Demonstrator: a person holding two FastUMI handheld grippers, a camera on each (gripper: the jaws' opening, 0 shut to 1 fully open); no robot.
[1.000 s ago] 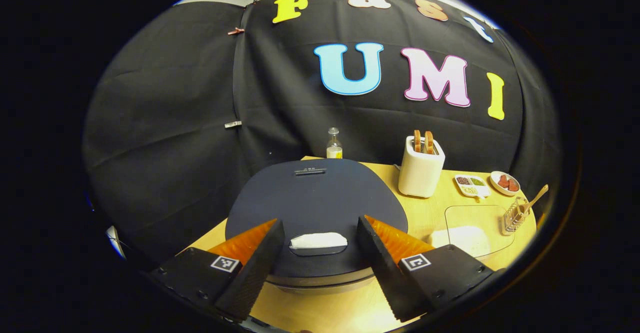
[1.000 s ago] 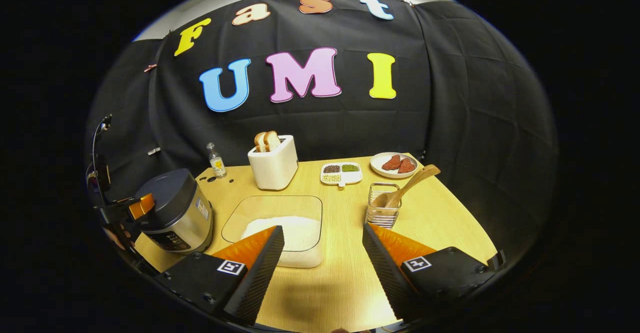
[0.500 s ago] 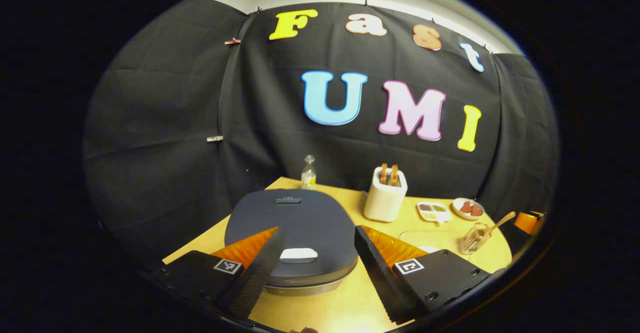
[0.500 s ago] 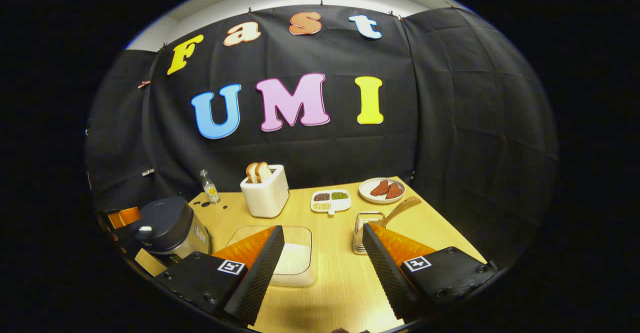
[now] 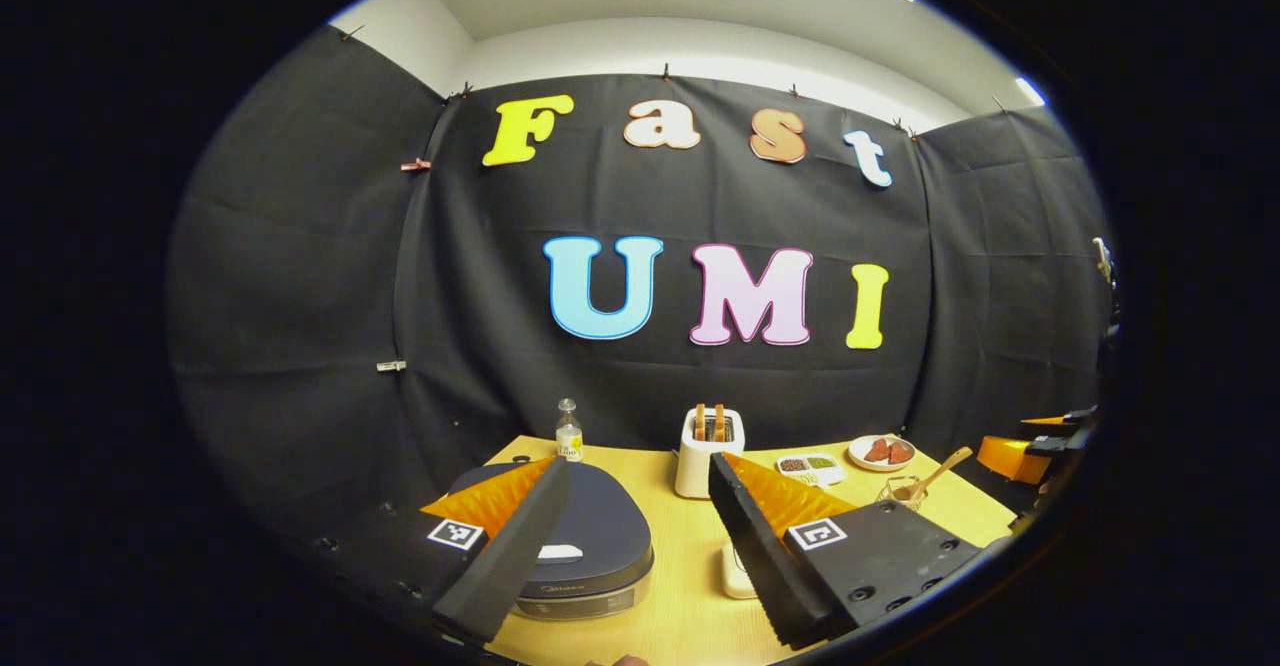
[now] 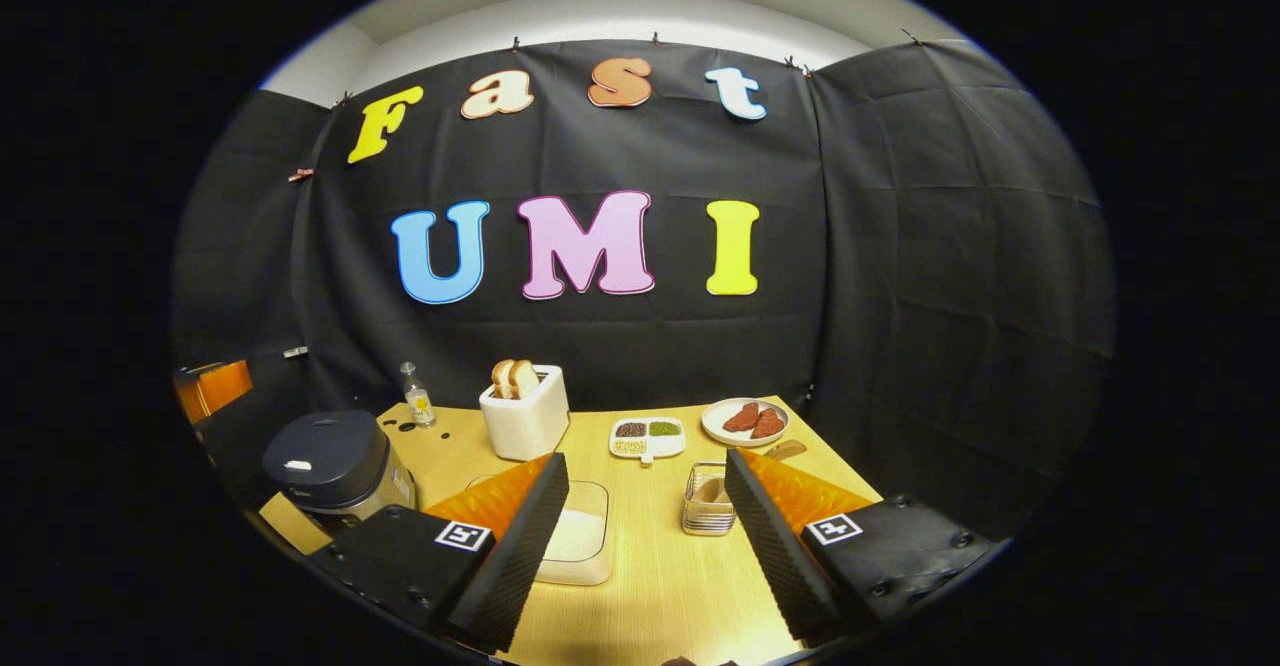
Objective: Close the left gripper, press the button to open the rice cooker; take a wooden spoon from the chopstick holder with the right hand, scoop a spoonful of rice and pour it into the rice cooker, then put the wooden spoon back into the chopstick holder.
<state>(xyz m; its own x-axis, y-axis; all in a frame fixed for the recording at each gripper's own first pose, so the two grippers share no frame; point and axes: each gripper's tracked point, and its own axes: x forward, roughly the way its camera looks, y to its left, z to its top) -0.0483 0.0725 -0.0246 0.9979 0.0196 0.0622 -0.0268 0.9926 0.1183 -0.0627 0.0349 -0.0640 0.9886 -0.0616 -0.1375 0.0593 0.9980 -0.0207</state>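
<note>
The dark rice cooker [image 5: 600, 531] stands with its lid down, a white button [image 5: 560, 552] at its front edge. My left gripper [image 5: 638, 468] hovers open, well back from it, with nothing between the fingers. In the right gripper view the cooker [image 6: 330, 456] is at the left. The wire chopstick holder [image 6: 708, 511] stands ahead with the wooden spoon [image 6: 785, 449] leaning in it, partly behind a finger. A clear container of rice [image 6: 582, 538] lies on the table. My right gripper [image 6: 645, 468] is open and empty, short of both.
A white toaster [image 6: 525, 416] with bread, a small bottle [image 6: 415, 396], a divided dish [image 6: 647, 436] and a plate of red pieces [image 6: 745, 419] line the back of the wooden table [image 6: 650, 586]. The other gripper [image 5: 1030, 446] shows at the right edge.
Both grippers have drawn back and away from the table, so everything looks smaller and lower. Both have stayed open. The cooker lid is still down.
</note>
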